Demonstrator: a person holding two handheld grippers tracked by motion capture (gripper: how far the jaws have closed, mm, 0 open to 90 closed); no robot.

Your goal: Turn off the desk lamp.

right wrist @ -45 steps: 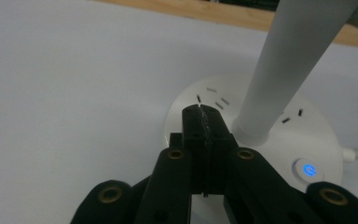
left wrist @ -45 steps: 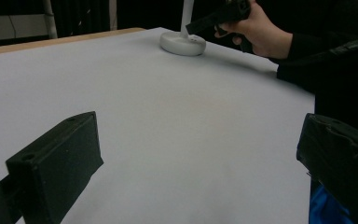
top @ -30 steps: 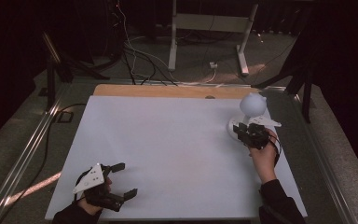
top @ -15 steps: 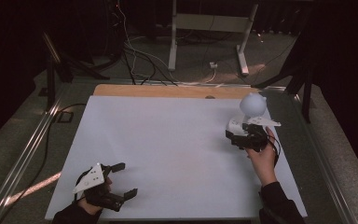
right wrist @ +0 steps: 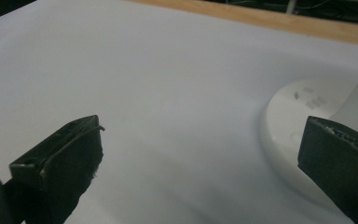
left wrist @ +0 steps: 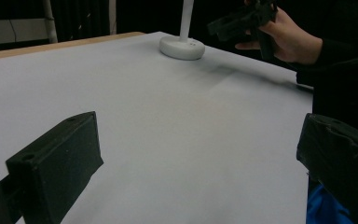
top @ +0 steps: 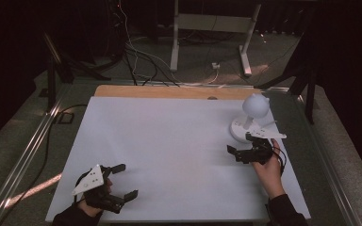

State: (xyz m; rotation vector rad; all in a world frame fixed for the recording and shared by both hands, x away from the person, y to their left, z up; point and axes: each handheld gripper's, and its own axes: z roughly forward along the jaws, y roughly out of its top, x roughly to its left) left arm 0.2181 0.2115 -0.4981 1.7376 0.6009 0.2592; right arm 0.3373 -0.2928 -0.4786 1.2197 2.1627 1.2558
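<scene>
Drawn back from the small white lamp (top: 250, 118) since a second ago, the right gripper (top: 233, 151) now hangs just off the lamp's round base, nearer the person's side of the worktop (top: 169, 141); the left gripper (top: 125, 181) has kept its place.

At the near left corner of the white worktop, the left gripper is held low in the person's left hand (top: 87, 200), its grey three-cornered plate (top: 88, 180) on top. Its jaws stand wide apart with nothing between them and point toward the middle of the sheet. In the left gripper view the two black jaws frame bare white surface, with the lamp's base (left wrist: 182, 47) and thin stem far off toward the far right corner.

Across the middle, the white sheet lies bare, with a strip of bare wood (top: 169, 91) along the far edge.

Toward the right edge, the lamp stands upright on its disc base, a globe-shaped head (top: 256, 106) atop the slim stem. The right gripper, gripped in the person's right hand (top: 268, 167), sits just on the near side of that base, apart from it, jaws pointing left and spread wide on nothing. In the right gripper view the base (right wrist: 298, 140) lies partly between the jaws and beyond them, the right jaw overlapping its rim in the picture; contact cannot be told.
</scene>
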